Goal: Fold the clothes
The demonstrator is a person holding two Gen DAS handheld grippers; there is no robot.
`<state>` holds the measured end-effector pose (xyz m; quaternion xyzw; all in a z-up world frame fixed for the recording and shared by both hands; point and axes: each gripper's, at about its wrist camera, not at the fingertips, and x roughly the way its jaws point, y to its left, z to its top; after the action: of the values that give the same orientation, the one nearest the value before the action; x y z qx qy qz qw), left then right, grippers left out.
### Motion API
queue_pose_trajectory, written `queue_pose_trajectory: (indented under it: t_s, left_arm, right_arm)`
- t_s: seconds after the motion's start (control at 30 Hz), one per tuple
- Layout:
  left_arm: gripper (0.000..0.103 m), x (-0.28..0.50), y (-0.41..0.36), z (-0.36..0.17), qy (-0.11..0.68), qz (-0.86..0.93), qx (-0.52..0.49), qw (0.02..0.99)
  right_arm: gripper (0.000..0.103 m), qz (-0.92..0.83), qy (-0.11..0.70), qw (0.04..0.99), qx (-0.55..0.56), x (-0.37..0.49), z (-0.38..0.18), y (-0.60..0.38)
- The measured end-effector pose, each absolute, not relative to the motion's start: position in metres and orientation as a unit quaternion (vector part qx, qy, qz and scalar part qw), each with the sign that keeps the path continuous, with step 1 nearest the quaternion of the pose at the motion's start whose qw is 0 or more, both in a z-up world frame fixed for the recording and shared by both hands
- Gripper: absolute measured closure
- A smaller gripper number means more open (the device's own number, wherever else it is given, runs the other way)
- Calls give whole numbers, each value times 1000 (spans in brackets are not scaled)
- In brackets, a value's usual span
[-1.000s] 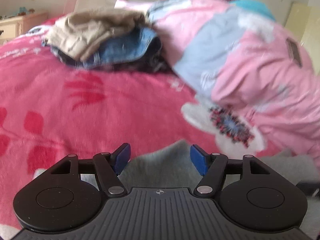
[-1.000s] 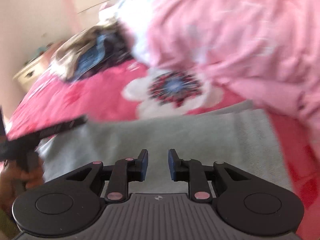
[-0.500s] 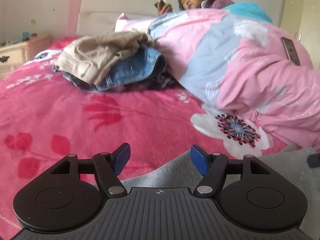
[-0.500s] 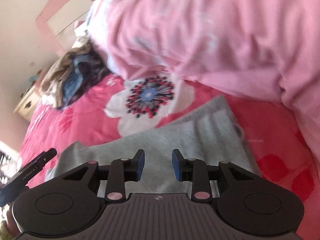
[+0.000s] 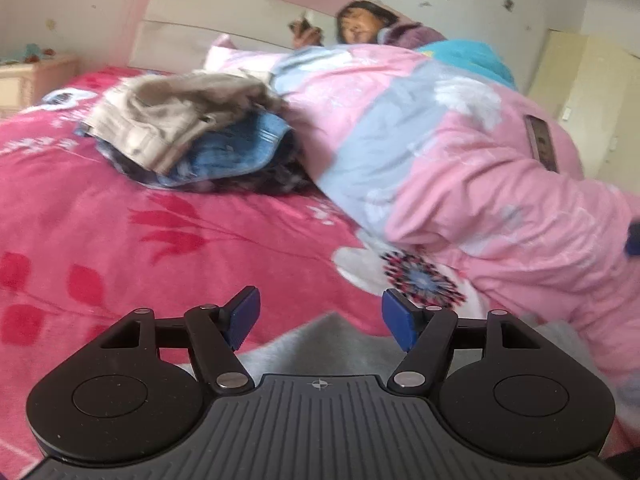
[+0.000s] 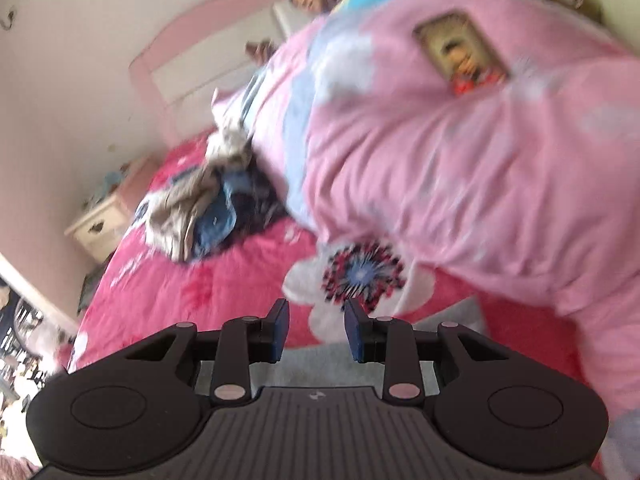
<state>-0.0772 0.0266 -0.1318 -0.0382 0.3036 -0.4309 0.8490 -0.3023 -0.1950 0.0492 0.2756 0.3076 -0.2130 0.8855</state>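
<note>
Left gripper (image 5: 320, 316) has its jaws spread wide w/ nothing between them; the grey garment (image 5: 320, 340) lies flat just below and ahead of the tips, its near edge poking up into the gap, on the red floral bedspread (image 5: 120, 220). Right gripper (image 6: 314, 330) is narrower, a modest gap, also empty; same grey cloth sits right under and just past its tips, running off to the right of the claw. Judging by this, the step is getting a grip on the garment's edge w/ both claws before making a fold. To do it well: drop each claw onto a corner or hem, not mid-panel, so only one layer is pinched; keep the tips angled down so the lower finger slides under the knit w/o snagging the bedspread, which looks plush and could bunch up. Right claw prob needs to widen a bit first. Grips should be well apart on the same edge so the cloth lifts evenly. Watch the pink quilt (image 6: 460, 160), close ahead-right of both claws; a fold swung that way could drag under it. Pile of clothes (image 5: 188, 136) sits far ahead-left, clear of the work. Both views are blurry, so exact hem position can't be told.
</note>
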Motion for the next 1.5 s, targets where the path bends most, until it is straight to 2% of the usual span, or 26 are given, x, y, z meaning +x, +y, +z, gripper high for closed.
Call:
queue_pose_trajectory:
  t_s: [0.23, 0.37, 0.47, 0.63, 0.77, 0.93, 1.07, 1.17, 1.3, 1.5]
  left_arm:
    - [35, -75, 26, -140, 310, -480, -66, 818]
    - [35, -77, 29, -137, 330, -496, -69, 800]
    - [35, -80, 31, -137, 319, -506, -58, 799]
    - [35, -89, 27, -142, 313, -511, -52, 799]
    - [35, -110, 15, -139, 344, -512, -24, 787]
    - [35, -137, -1, -137, 379, -509, 20, 773]
    - [35, -155, -16, -155, 354, -481, 102, 795]
    - [35, -155, -17, -171, 355, -457, 116, 807]
    - [35, -154, -15, -172, 353, -447, 115, 814]
    - [34, -149, 3, -158, 359, -423, 103, 826]
  right_arm:
    - [71, -268, 288, 877, 275, -318, 92, -176]
    - [71, -269, 328, 867, 262, -304, 94, -169]
    - [71, -244, 346, 871, 251, -297, 75, -164]
    - [71, -197, 369, 870, 262, -309, 2, -148]
    - [72, -147, 407, 866, 252, -313, -45, -131]
    - [72, -117, 433, 875, 181, -321, -68, -94]
    - [72, -119, 459, 877, 74, -329, -93, -57]
    - [72, -121, 494, 859, 50, -337, -126, -46]
    - [72, -113, 502, 855, 66, -348, -118, -51]
    - [72, -119, 438, 885, 108, -350, -95, -71]
